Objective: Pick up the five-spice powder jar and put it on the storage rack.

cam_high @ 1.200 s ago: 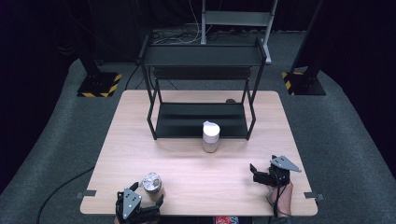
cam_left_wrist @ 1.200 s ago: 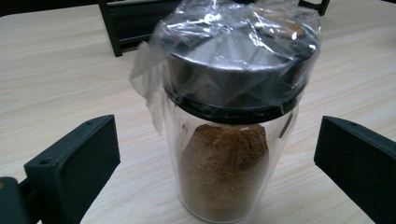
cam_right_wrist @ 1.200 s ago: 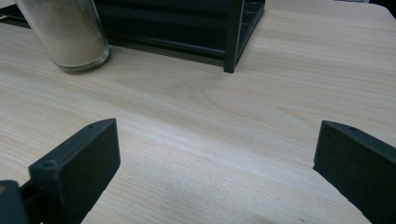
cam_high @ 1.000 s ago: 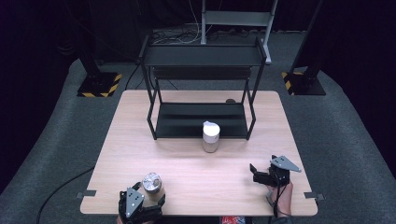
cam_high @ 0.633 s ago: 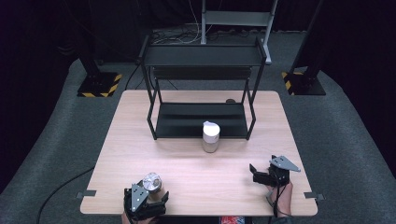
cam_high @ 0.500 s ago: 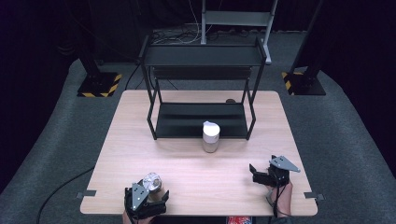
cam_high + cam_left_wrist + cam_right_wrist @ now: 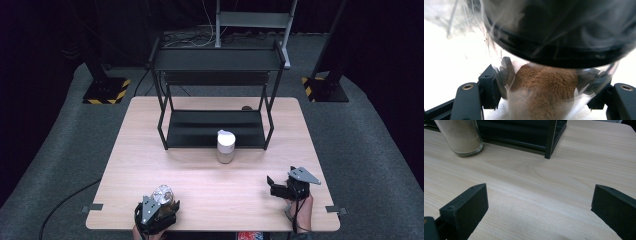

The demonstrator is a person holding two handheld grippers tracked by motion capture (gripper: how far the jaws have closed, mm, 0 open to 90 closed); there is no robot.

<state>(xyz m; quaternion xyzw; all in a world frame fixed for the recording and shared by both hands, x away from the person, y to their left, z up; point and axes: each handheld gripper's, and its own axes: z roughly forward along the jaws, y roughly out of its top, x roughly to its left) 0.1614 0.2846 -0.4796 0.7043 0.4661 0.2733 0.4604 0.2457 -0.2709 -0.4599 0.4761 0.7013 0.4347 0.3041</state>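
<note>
Brown powder fills the clear jar (image 7: 544,85) now clamped in the left gripper (image 7: 156,212), whose jaws have just closed onto its glass sides at the near left edge of the tabletop (image 7: 210,185). Its shiny lid tilts forward in the high view. Across the tabletop, near the right edge, the right gripper (image 7: 292,186) rests low with its jaws spread wide and nothing between them. A second jar (image 7: 225,146) with a white lid stands upright mid-table, just in front of a black two-tier rack (image 7: 215,95). Grey carpet surrounds the setup.
</note>
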